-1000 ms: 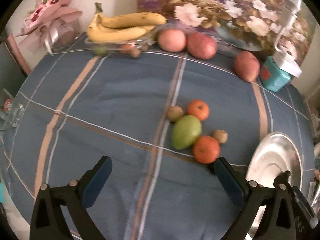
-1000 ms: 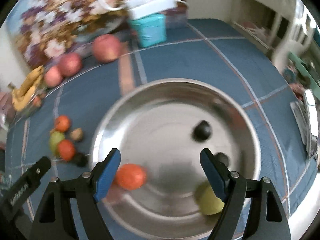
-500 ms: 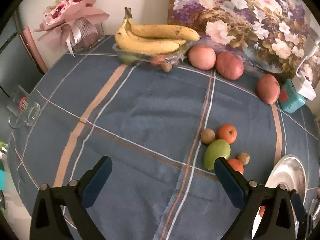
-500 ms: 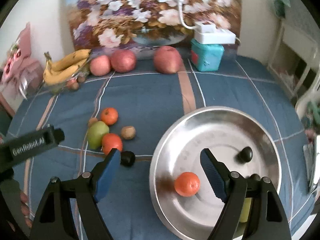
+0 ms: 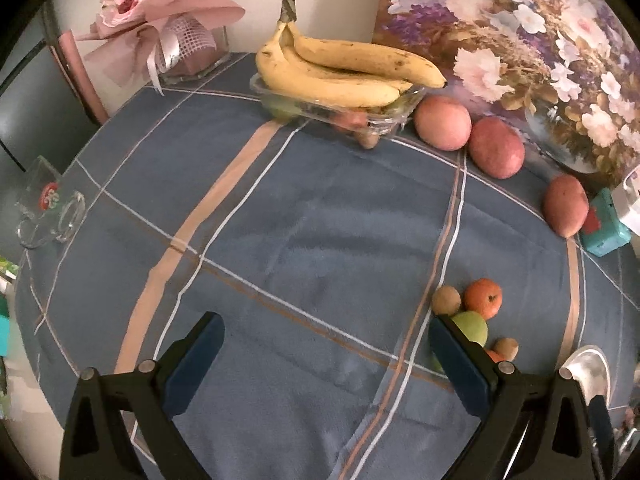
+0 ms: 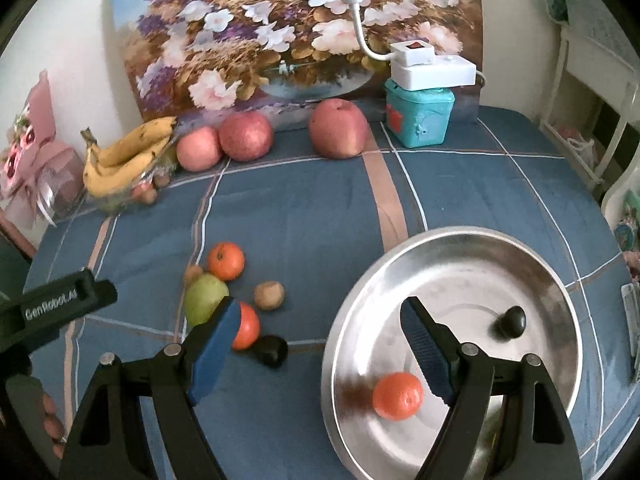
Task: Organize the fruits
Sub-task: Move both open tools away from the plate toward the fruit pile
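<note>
My right tool (image 6: pixel 316 340) hung wide and empty between the steel bowl (image 6: pixel 552 280) and the loose fruit cluster (image 6: pixel 224 292) left of it; left tool (image 5: pixel 324 360) wide, empty. Risk I judged: the dark fruit (image 6: pixel 271 350) rolling off if nudged, or the orange (image 6: pixel 242 326) squirting from a pinch

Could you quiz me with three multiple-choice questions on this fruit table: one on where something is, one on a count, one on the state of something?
1. Where do the bananas lie?
A. in the metal bowl
B. on a clear tray
C. on the teal box

2. How many oranges are in the metal bowl?
A. one
B. two
C. three

3. How are the right gripper fingers?
A. closed on a pear
B. closed on an orange
C. apart, empty

Answers: 1 B, they rest on the clear tray by the wall. 2 A, one shows there. 3 C, nothing sits between them.
</note>
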The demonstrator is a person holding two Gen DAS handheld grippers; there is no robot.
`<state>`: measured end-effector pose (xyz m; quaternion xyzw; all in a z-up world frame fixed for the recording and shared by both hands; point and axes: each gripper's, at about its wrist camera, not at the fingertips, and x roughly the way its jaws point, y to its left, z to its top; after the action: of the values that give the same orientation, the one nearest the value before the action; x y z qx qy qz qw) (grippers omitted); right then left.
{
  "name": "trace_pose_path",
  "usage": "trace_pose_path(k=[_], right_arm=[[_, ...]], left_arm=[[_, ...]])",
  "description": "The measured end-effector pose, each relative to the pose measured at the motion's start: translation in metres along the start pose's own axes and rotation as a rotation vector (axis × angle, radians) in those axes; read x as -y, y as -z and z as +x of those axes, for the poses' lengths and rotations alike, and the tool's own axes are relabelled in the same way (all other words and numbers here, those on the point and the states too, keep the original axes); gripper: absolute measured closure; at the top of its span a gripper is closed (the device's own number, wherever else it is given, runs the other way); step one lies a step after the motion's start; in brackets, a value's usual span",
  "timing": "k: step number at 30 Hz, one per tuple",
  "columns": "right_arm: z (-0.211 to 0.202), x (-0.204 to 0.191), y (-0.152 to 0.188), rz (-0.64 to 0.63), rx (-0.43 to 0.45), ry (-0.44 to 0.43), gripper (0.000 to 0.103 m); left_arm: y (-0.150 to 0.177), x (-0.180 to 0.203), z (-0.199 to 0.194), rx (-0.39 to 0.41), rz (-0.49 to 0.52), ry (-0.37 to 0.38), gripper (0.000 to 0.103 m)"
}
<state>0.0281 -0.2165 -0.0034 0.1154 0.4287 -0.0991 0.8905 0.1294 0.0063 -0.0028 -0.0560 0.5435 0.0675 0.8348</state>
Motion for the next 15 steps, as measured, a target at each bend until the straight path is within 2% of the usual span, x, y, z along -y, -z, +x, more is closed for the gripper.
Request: trace_pose_path(k=[2, 4, 10, 15], right_arm=[[0.001, 0.0, -0.004, 0.004, 0.001, -0.005, 0.021], [0.003, -0.001, -0.008, 0.01, 0.002, -0.01, 0.021], [0.012, -0.008, -0.021, 0.017, -0.002, -0.042, 0.021], [0.02, -0.015, -0.031, 0.017, -0.004, -0.059, 0.021]], left_arm=[[-0.003, 0.002, 0.002, 0.02, 0.021, -0.019, 0.0], [-0.006, 0.004, 0.003, 0.045, 0.038, -0.005, 0.0], [-0.019, 0.011, 0.006, 0.075, 0.032, 0.098, 0.0], [-0.028, 0.017, 0.014, 0.065, 0.047, 0.165, 0.0]])
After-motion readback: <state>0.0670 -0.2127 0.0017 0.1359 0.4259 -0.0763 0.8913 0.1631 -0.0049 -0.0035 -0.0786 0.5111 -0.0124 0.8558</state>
